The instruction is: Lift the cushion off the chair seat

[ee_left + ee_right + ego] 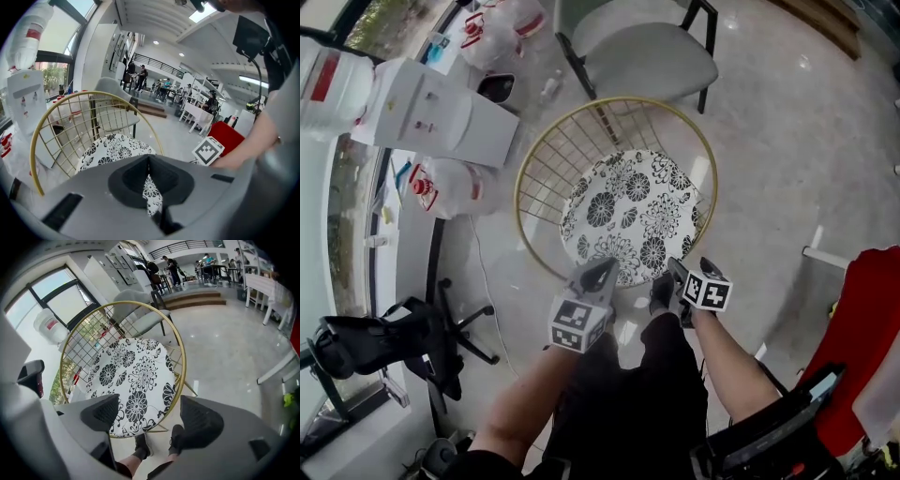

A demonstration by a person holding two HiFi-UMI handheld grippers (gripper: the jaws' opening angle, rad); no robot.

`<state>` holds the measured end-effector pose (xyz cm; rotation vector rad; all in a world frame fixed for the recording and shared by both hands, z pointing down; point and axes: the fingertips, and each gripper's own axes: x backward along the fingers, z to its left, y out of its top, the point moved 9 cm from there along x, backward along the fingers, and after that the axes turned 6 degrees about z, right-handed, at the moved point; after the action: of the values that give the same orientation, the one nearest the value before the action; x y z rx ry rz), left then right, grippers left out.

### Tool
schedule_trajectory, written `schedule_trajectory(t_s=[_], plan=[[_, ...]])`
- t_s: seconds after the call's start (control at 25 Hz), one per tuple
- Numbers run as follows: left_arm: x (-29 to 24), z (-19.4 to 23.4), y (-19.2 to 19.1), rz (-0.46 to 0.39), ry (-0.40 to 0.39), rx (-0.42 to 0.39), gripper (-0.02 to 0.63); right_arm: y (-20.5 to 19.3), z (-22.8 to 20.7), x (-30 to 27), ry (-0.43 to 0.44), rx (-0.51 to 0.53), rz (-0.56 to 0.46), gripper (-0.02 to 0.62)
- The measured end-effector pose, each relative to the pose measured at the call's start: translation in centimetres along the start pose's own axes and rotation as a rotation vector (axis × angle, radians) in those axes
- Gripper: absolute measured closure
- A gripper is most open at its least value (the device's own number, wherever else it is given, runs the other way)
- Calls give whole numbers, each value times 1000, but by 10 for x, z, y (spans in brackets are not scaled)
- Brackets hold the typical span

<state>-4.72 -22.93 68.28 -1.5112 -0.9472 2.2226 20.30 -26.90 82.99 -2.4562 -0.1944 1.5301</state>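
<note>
Right hand-held gripper (149,414) gapes wide, empty, near the cushion (136,373); left hand-held gripper (149,161) is clenched.

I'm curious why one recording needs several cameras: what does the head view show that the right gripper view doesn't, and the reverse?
Head view only: the left gripper and right gripper seen together from above, plus a black office chair. Right gripper view only: that gripper's jaws wide apart, the person's shoes, distant people. Both: the floral cushion lying on the gold wire chair.

Cushion (633,211) partly behind left gripper (601,273)
</note>
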Motion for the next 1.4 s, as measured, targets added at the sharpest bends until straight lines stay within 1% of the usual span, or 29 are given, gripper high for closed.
schedule_trajectory(t_s=[0.12, 0.24, 0.36, 0.64, 0.8, 0.92, 1.16, 1.2, 1.24, 1.28, 1.4], plan=[[-13, 6, -17, 21, 4, 20, 598, -4, -11, -23, -15, -46, 10, 198], [-26, 14, -33, 46, 14, 31, 598, -7, -21, -48, -21, -114, 7, 198], [-33, 19, -36, 60, 0, 27, 598, -5, -29, -66, -35, -161, 8, 193], [-44, 28, -47, 73, -20, 17, 597, -4, -43, -98, -65, -218, -4, 192], [-48, 30, -51, 77, -37, 9, 598, -5, -45, -110, -82, -207, -18, 192], [-50, 33, -53, 79, -41, 6, 598, -8, -47, -119, -98, -204, -6, 193], [-44, 31, -55, 87, -64, 0, 598, -17, -56, -118, -82, -219, 26, 198], [-42, 30, -54, 83, -72, 0, 598, -19, -56, -116, -70, -211, 31, 234], [-40, 29, -53, 77, -84, -1, 597, -22, -56, -113, -58, -203, 32, 330], [-38, 27, -51, 69, -97, -3, 597, -24, -56, -110, -49, -201, 29, 394], [-33, 19, -48, 62, -123, -22, 598, -31, -57, -102, -47, -224, 23, 396]])
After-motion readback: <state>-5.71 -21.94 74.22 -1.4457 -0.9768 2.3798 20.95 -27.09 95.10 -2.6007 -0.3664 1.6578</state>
